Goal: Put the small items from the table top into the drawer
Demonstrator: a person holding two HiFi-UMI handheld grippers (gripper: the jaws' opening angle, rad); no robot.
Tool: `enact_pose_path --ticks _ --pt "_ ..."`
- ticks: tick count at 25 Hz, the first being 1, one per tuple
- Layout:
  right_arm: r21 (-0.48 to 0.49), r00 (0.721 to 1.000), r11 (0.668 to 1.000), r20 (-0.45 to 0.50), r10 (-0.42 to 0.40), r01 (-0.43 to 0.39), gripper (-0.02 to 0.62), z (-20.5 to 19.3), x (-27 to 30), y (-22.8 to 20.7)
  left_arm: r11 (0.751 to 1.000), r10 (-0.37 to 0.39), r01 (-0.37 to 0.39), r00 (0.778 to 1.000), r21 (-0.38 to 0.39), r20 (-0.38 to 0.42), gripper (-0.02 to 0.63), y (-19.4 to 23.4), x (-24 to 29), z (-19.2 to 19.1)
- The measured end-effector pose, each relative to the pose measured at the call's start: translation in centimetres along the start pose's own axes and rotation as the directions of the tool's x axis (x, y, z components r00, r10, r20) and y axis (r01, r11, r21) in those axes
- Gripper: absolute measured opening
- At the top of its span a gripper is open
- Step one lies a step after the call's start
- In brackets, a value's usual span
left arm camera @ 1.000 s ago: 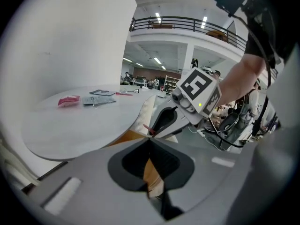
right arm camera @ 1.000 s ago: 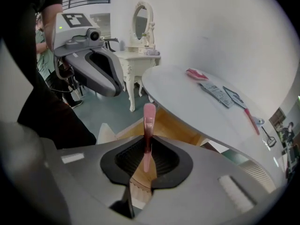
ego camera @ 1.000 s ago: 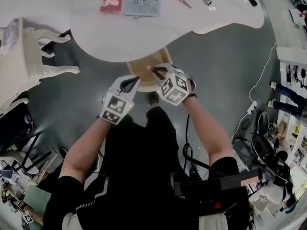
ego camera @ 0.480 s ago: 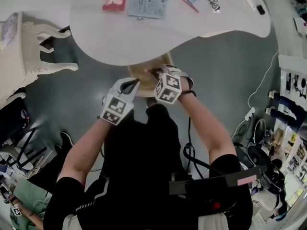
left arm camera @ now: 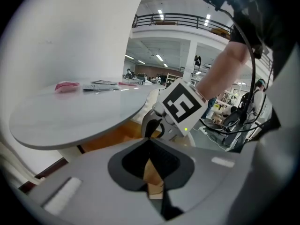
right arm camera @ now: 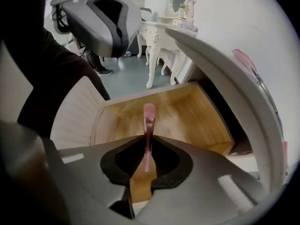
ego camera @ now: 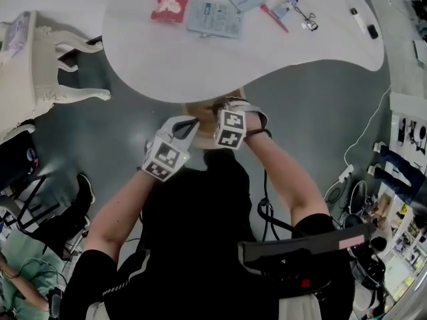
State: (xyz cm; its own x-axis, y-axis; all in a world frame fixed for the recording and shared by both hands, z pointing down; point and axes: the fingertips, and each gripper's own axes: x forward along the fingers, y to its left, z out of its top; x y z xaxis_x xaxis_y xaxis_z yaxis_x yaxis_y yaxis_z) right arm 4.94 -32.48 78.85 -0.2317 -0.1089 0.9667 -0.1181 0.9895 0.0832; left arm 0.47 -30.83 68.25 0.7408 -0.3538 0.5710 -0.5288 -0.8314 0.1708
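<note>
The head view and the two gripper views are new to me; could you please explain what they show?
There is no robot here: a person holds a two-jaw gripper in each hand. The head view comes from a camera on the person's head that looks steeply down. It shows the left gripper and the right gripper by an open wooden drawer under a white table. On the table lie a red packet, pale sachets, a small tube and a pen. Each gripper view looks along that gripper's own jaws. The right gripper is shut on a slim pink item above the drawer. The left gripper's jaws are together with nothing between them.
</note>
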Motion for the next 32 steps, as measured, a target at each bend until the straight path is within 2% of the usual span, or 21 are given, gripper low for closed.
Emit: enact_pose_path --ticks 6,13,16,32 --pt "-0.032 0.998 0.999 -0.051 0.036 -0.037 0.051 -0.7 2.9 0.3 1.0 -0.002 0.002 1.0 0.005 -0.018 0.0 0.7 0.4 -1.7" --pt "-0.134 0.992 0.988 -0.103 0.066 -0.08 0.051 -0.7 5.5 0.8 1.0 0.004 -0.003 1.0 0.026 -0.021 0.0 1.4 0.5 -2.3" --pt "-0.165 0.992 0.982 -0.107 0.071 -0.088 0.051 -0.8 6.4 0.9 1.0 0.003 -0.003 1.0 0.01 -0.026 0.0 1.5 0.7 -3.3" --pt "-0.198 0.984 0.973 -0.153 0.088 -0.117 0.052 -1.7 9.7 1.5 0.999 0.037 -0.039 0.998 -0.038 -0.054 0.0 1.9 0.9 -5.3"
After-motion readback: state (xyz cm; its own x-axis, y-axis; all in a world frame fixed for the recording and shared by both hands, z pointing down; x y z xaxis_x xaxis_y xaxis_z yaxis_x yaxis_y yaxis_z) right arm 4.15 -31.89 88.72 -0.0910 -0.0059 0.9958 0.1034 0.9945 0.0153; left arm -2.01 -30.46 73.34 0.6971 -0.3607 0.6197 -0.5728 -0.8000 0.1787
